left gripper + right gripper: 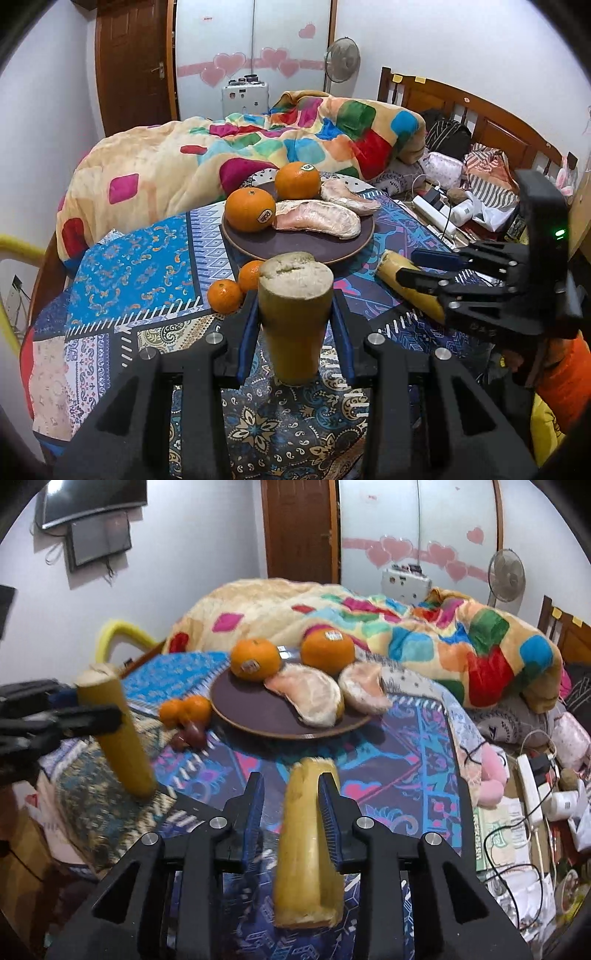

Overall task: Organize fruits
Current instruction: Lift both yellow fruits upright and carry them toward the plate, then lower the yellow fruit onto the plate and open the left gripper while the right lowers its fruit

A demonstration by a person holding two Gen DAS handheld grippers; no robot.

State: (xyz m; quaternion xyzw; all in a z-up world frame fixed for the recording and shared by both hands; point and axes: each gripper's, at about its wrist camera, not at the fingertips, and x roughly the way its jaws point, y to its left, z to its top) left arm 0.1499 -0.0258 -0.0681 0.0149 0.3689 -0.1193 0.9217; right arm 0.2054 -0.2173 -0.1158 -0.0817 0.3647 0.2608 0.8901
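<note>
A dark round plate (295,245) (258,709) on the patterned cloth holds two large oranges (250,209) (297,181) and two peeled pomelo segments (317,219) (347,195). Two small tangerines (224,296) (184,709) lie beside the plate. My left gripper (295,321) is shut on an upright yellow sugarcane piece (294,310), also in the right wrist view (118,738). My right gripper (291,801) holds a second sugarcane piece (310,842) against its right finger, with a gap on the left; it shows in the left wrist view (410,291).
A colourful blanket (221,155) is heaped on the bed behind the table. Clutter, a power strip (530,794) and cables lie to the right. Small dark red fruits (190,736) sit near the tangerines. A wooden headboard (480,122) stands far right.
</note>
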